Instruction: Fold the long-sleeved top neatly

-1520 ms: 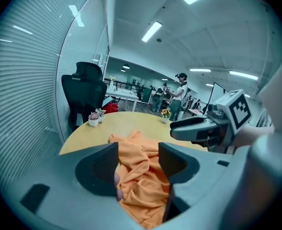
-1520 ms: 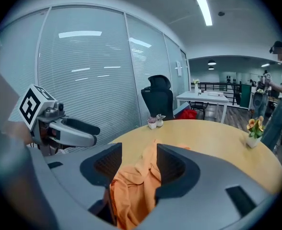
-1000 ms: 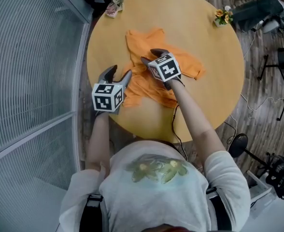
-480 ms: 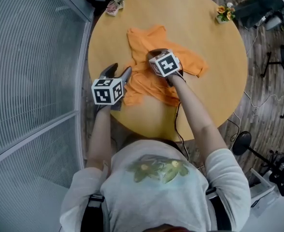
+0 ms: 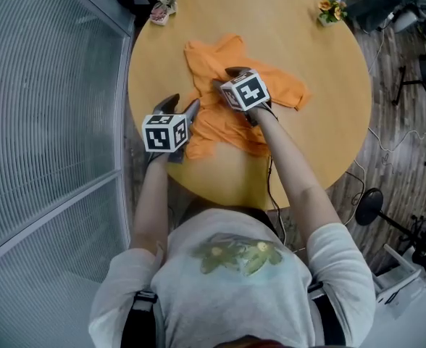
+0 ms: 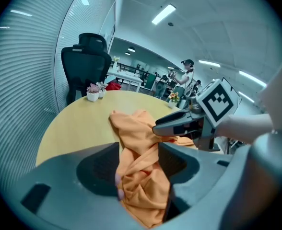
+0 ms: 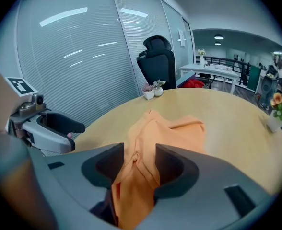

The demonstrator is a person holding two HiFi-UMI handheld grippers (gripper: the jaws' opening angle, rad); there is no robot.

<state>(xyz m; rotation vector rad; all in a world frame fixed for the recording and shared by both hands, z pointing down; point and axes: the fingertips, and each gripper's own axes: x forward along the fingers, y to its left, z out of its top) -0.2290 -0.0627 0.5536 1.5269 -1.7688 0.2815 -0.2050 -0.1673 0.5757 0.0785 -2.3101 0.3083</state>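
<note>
Person: seen from above in a white shirt with a pale print, both forearms stretched out over the near edge of the worktop.
Left tool: at the near left rim of the worktop, angled downward. Its jaws stand apart. The near end of the top lies bunched in the gap and fills it from side to side, but the pads are not clamped on the cloth. Its marker cube faces up.
Right tool: further in, over the middle of the top, also angled downward. Its jaws have just been opening and now stand apart, with a raised ridge of cloth running up between them, unsqueezed.
Cable: black, hanging below the right forearm past the rim.
Top: orange, crumpled on the worktop rather than spread flat. One part reaches away toward the far left, and a sleeve runs out to the right. The near hem is heaped close to the rim beside the left tool.
Worktop: round, light wood.
Flower pots: a small one with pink blooms sits at the far left rim, and one with yellow and orange blooms at the far right rim. Both are well apart from the top.
Chair: a black office chair behind the far left rim.
Glass wall: slatted with blinds, running along the left.
Beyond: a wood-plank floor with stands and cables on the right. In the left gripper view there are desks and a standing figure far off under strip lights.
</note>
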